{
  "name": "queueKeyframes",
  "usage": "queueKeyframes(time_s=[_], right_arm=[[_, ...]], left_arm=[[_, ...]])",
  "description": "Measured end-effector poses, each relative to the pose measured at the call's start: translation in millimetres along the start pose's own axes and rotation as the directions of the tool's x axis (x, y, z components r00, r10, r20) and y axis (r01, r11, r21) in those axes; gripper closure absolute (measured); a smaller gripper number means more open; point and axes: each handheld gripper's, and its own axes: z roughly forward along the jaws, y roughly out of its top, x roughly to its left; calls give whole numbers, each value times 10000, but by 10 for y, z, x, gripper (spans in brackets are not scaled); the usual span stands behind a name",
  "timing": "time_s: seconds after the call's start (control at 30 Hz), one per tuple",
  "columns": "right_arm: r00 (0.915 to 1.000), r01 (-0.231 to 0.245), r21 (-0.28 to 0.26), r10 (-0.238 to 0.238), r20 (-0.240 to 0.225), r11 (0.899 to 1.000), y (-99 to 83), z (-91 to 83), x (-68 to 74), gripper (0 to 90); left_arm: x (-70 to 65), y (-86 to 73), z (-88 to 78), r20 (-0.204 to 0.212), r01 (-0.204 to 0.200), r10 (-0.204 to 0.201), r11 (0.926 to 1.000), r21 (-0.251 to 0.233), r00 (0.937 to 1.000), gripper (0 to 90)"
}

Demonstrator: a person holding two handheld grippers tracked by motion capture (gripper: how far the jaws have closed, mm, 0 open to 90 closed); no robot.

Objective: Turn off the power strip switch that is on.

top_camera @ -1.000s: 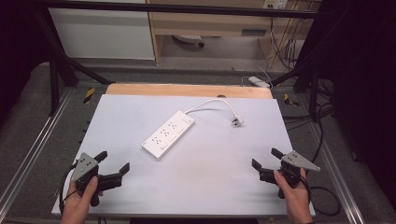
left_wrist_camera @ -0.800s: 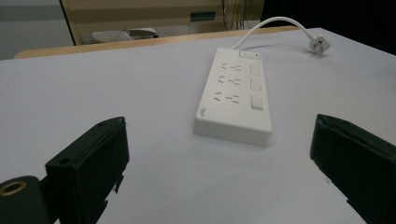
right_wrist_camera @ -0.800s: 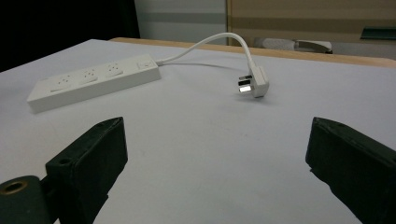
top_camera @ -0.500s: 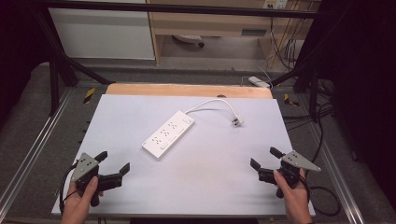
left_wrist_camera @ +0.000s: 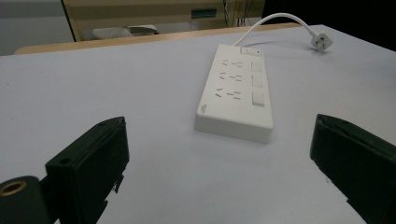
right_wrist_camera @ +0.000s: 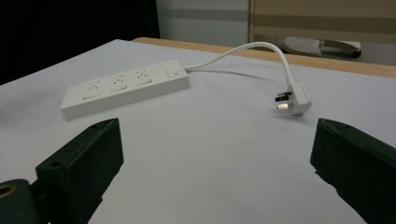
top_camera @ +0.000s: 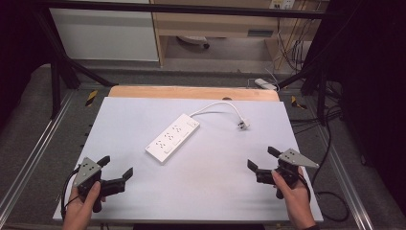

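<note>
A white power strip (top_camera: 172,138) lies flat and slantwise on the table (top_camera: 143,201), roughly at its middle. Its cable (top_camera: 218,106) leaves the far end of the strip, arcs away, and ends in a plug (top_camera: 243,124) lying on its side to the right of the strip, well apart from it.

The left gripper (top_camera: 115,173) sits near the table's front edge, to the near left of the strip, jaws spread wide and holding nothing. The right gripper (top_camera: 263,160) sits to the near right of the strip, closer to the plug, its jaws likewise spread and empty. In the left gripper view the strip (left_wrist_camera: 236,91) lies straight ahead between the jaws; in the right gripper view the plug (right_wrist_camera: 294,101) lies ahead, with the strip (right_wrist_camera: 126,86) to its left.

The strip looks like a rigid plastic box, light and smooth, so it would probably slide if nudged; a hold across its narrow width, on the long side walls, seems safest. The cable appears limp yet springy and would trail behind. The plug is small and hard; its body, not the prongs, is the place to pinch.

No containers stand on the table.
</note>
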Motion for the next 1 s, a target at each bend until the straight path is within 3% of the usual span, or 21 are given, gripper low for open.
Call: queueKeyframes(time_s=[0.53,1.0], right_arm=[[9985,244,462,-220,-509,9986,301,238,207,25],[9964,236,431,-200,-818,9988,555,411,338,37]], left_arm=[[5,-7,3,4,107,-107,9999,41,9999,44],[7,-9,1,-20,127,-127,9999,91,9999,44]])
